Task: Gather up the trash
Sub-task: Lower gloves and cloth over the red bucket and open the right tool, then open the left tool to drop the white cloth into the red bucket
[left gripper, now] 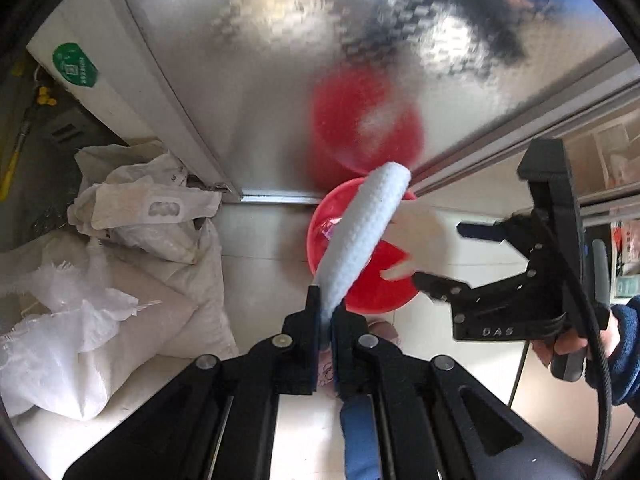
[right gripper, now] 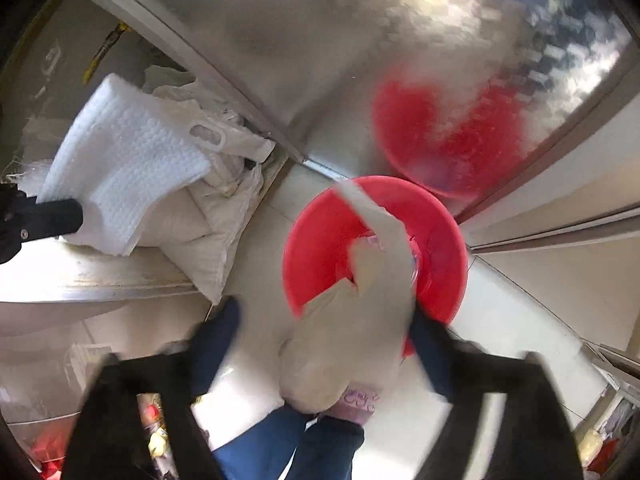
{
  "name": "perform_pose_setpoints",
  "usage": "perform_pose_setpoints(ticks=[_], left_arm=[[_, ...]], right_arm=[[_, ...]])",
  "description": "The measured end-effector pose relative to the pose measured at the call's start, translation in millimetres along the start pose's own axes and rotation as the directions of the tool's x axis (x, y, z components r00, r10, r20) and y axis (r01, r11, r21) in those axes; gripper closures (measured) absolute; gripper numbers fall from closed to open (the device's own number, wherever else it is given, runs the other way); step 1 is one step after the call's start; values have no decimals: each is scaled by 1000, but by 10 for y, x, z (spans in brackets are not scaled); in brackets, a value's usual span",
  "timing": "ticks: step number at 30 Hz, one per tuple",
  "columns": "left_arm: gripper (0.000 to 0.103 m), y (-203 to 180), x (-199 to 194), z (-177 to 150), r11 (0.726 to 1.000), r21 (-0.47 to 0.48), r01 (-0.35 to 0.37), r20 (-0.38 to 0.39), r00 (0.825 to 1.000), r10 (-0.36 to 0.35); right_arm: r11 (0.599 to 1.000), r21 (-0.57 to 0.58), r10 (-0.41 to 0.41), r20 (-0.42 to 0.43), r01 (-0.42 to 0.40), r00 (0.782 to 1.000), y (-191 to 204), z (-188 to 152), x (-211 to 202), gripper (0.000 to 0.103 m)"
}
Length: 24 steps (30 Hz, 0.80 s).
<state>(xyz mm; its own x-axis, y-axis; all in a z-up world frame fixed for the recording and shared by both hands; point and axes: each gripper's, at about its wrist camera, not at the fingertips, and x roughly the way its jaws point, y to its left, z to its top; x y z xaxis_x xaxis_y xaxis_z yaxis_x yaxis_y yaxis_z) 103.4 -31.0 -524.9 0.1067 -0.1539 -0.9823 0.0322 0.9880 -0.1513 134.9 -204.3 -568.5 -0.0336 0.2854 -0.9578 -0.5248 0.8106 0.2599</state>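
A red bin (left gripper: 376,284) stands on the pale floor by a metal door; it also shows in the right wrist view (right gripper: 320,240). My left gripper (left gripper: 325,312) is shut on a white textured paper towel (left gripper: 360,236) and holds it above the bin's near rim. The towel also shows in the right wrist view (right gripper: 128,160), at the left. My right gripper (right gripper: 324,332) is open, its jaws wide apart. A crumpled beige paper (right gripper: 360,320) hangs between them over the bin, blurred. The right gripper also shows in the left wrist view (left gripper: 436,256), beside the beige paper (left gripper: 420,240).
White woven sacks (left gripper: 120,280) are piled on the floor left of the bin. A reflective metal door (left gripper: 280,60) stands right behind the bin. My legs in blue jeans (right gripper: 288,440) and pink slippers (right gripper: 360,400) are below the right gripper.
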Motion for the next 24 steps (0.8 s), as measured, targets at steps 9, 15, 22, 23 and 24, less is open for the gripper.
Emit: perform_pose_setpoints(ticks=[9,15,22,23,24], left_arm=[[100,-170,38,4,996,90,-1,-42,999,5],[100,-424,52,50,990,138,23,-58,998,-15],[100,-658,228,126,982,186,41,-68,997,-29],[100,-687,268,150,981,191,45,-72,997,-31],[100,-721,299,164,979,195,50,-75,997,-36]], right_arm=[[993,120,22,-30,-18,999,-126,-79,-180,17],[963,258,58,77,-76,995,-192,-168,-500,14],[941,338,-16,22,8,1000,-292,-217,-578,13],[940,340,-27,11,22,1000,-310,-223,-582,14],[941,337,-42,8,37,999,-318,-239,-622,14]])
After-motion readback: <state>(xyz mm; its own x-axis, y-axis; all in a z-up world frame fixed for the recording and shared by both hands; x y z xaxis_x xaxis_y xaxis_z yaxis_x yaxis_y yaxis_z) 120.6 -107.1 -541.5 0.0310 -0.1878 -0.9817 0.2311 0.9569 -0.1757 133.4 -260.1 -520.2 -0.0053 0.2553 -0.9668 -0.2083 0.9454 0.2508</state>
